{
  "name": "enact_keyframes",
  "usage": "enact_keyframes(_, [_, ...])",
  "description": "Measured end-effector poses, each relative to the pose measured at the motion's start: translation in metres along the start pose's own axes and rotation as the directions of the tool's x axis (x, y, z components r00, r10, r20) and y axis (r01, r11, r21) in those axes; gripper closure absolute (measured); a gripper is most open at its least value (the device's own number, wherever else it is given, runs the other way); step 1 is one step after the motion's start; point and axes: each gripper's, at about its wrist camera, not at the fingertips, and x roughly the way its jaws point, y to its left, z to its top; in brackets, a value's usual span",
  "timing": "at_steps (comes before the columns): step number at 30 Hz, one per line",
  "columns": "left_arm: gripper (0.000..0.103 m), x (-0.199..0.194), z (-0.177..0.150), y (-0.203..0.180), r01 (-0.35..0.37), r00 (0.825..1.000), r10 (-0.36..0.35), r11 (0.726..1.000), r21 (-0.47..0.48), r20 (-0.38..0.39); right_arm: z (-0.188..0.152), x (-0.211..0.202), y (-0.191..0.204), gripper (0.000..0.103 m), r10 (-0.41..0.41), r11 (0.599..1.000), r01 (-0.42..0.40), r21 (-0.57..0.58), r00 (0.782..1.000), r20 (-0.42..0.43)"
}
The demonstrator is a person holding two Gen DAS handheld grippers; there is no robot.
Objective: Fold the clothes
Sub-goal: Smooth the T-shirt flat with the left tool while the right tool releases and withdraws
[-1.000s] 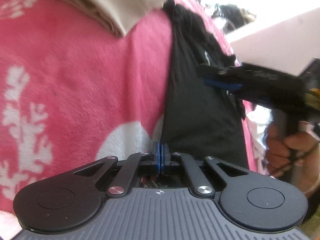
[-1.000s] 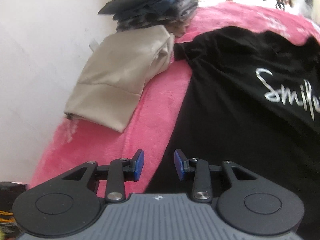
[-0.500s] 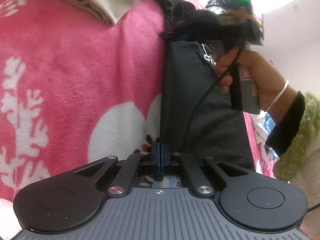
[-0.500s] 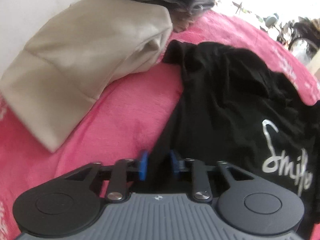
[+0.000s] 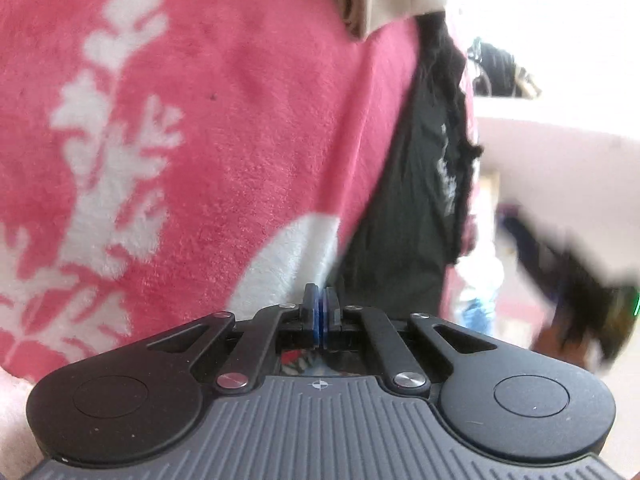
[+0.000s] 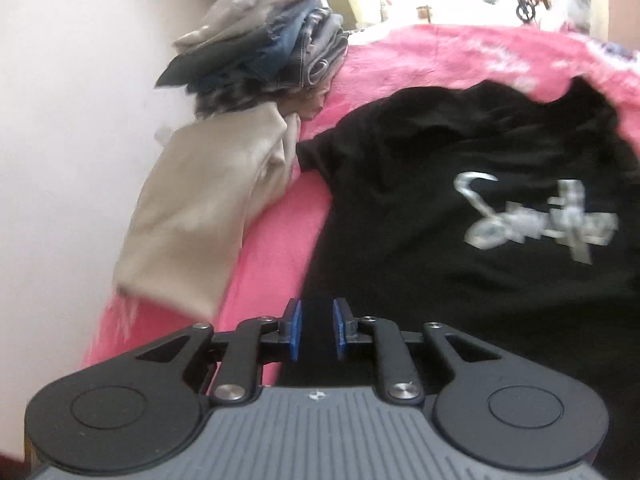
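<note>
Black shirt [image 6: 460, 240] spread on pink blanket [image 5: 248, 128]. Left gripper [image 5: 320, 312] pinched on its hem, right gripper [image 6: 316, 328] clamping its edge. Risk judged: thin fabric slipping free, fold bunching.

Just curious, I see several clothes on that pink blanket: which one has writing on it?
The black T-shirt, spread flat nearest the right tongs, bears silver lettering. The folded beige garment and the stacked pile behind it show none.
</note>
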Motion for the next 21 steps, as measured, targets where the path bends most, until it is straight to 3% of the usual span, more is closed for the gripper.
enact_keyframes(3, [0.098, -0.002, 0.001, -0.001, 0.045, 0.999, -0.046, 0.999, -0.007, -0.012, -0.020, -0.049, -0.015, 0.070, 0.001, 1.000, -0.001, 0.015, 1.000, 0.011])
enact_keyframes(5, [0.085, 0.002, -0.003, -0.010, 0.015, 0.999, -0.013, 0.998, 0.055, -0.030, -0.047, -0.077, -0.032, 0.068, -0.045, 0.998, 0.046, 0.053, 0.999, -0.009])
enact_keyframes(7, [0.080, 0.007, -0.008, -0.020, -0.036, 0.998, 0.042, 0.990, 0.136, -0.044, -0.074, -0.099, -0.051, 0.067, -0.074, 0.988, 0.077, 0.136, 0.997, -0.025])
enact_keyframes(9, [0.080, 0.013, -0.011, -0.031, -0.101, 0.993, 0.112, 0.970, 0.220, -0.041, -0.104, -0.117, -0.073, 0.067, -0.083, 0.965, 0.087, 0.249, 0.996, -0.028])
enact_keyframes(12, [0.081, 0.026, -0.019, -0.042, -0.137, 0.986, 0.159, 0.945, 0.299, -0.051, -0.147, -0.137, -0.101, 0.067, -0.075, 0.908, 0.074, 0.412, 0.997, -0.013])
enact_keyframes(14, [0.095, 0.029, -0.026, -0.048, -0.156, 0.982, 0.184, 0.927, 0.340, -0.052, -0.175, -0.144, -0.114, 0.067, -0.069, 0.864, 0.059, 0.500, 0.998, 0.002])
enact_keyframes(15, [0.100, 0.029, -0.032, -0.052, -0.161, 0.980, 0.192, 0.921, 0.355, -0.051, -0.187, -0.146, -0.120, 0.067, -0.070, 0.842, 0.054, 0.537, 0.998, 0.008])
enact_keyframes(18, [0.101, 0.016, -0.043, -0.058, -0.183, 0.977, 0.210, 0.900, 0.395, -0.026, -0.213, -0.153, -0.139, 0.067, -0.093, 0.794, 0.052, 0.605, 0.995, 0.037])
enact_keyframes(21, [0.101, 0.014, -0.043, -0.056, -0.249, 0.962, 0.275, 0.886, 0.392, -0.011, -0.225, -0.157, -0.165, 0.067, -0.112, 0.753, 0.032, 0.657, 0.990, 0.080])
